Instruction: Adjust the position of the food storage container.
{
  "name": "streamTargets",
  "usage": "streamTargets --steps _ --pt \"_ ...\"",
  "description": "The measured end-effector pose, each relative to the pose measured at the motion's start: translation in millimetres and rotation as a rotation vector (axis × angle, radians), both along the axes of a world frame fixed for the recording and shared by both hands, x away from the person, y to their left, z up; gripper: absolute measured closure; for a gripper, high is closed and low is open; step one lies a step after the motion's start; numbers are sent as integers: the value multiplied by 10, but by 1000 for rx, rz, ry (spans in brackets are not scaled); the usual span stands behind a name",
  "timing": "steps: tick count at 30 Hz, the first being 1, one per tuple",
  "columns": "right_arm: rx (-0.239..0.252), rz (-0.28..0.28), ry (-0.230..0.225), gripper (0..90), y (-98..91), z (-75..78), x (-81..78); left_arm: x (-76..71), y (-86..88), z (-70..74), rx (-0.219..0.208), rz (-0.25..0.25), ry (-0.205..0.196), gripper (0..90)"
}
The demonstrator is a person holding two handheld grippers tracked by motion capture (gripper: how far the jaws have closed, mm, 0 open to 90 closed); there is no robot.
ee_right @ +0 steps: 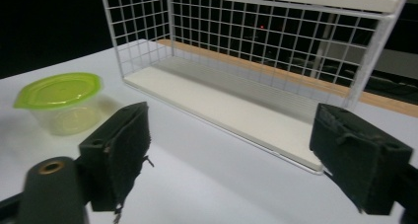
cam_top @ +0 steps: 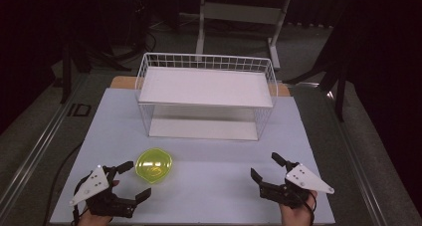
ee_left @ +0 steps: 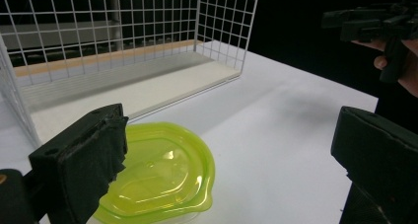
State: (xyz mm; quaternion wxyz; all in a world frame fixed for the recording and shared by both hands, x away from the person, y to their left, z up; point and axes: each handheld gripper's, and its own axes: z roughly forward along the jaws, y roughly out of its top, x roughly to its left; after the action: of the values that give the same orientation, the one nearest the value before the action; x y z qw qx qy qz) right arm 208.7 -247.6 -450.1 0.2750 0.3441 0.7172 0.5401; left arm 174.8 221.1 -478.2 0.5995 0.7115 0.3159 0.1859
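Note:
A small clear container with a yellow-green lid [cam_top: 154, 166] stands on the white table [cam_top: 214, 186], at the front left. My left gripper [cam_top: 135, 179] lies just left of it, jaws wide open. In the left gripper view the container [ee_left: 162, 174] sits low in the gap of my left gripper [ee_left: 231, 130], close by the left jaw, with no pad pressing on it. My right gripper [cam_top: 264, 166] is open at the front right and holds nothing. In the right gripper view the container [ee_right: 61, 100] stands far left, beyond the open jaws of my right gripper [ee_right: 231, 135].
A white wire rack [cam_top: 206, 59] with an upper and a lower white shelf stands at the back middle of the table; the wire rack [ee_left: 222, 17] [ee_right: 246, 31] faces both gripper cameras. A table frame stands on the dark floor behind it.

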Motion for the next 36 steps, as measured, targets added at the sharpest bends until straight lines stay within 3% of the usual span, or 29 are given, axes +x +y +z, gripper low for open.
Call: streamTargets --steps 3,12,14,17,20,21,22,23,25,26,27,28,30,31,32,33,34,36 --pt "-9 11 -14 142 23 10 -22 -3 3 9 -13 -4 1 15" --pt "-20 61 -35 142 120 49 -86 14 20 34 -18 -15 60 15" --pt "-19 63 -36 141 124 48 -91 16 22 29 -10 -7 81 15" --pt "-14 64 -33 141 119 43 -89 1 5 34 56 26 86 15" --pt "-7 63 -29 142 109 38 -89 28 34 53 68 3 104 16" --pt "-5 63 -26 142 105 36 -90 47 77 38 93 -12 127 41" --pt "-5 63 -26 142 105 36 -90 47 77 38 93 -12 127 110" --pt "-5 61 -28 142 104 35 -90 43 102 14 108 -12 126 110" --pt "-5 62 -28 142 107 36 -86 31 170 -85 167 -29 141 254" --pt "-5 62 -28 142 107 36 -86 31 170 -85 167 -29 141 345" --pt "-4 63 -28 142 109 35 -85 25 194 -123 186 -34 143 345" --pt "-7 61 -26 142 115 28 -78 37 206 -149 203 -40 158 491" --pt "-8 62 -24 142 115 26 -75 60 232 -185 232 -27 177 540" --pt "-7 63 -17 142 120 18 -67 116 259 -221 266 11 241 656" --pt "-7 63 -17 142 120 18 -67 116 259 -221 266 11 241 693" --pt "-7 64 -15 142 124 15 -67 149 270 -251 280 26 283 693" --pt "-9 64 -16 142 126 15 -69 171 276 -280 290 26 311 765" --pt "-10 68 -21 142 127 20 -70 197 266 -336 314 19 330 851"
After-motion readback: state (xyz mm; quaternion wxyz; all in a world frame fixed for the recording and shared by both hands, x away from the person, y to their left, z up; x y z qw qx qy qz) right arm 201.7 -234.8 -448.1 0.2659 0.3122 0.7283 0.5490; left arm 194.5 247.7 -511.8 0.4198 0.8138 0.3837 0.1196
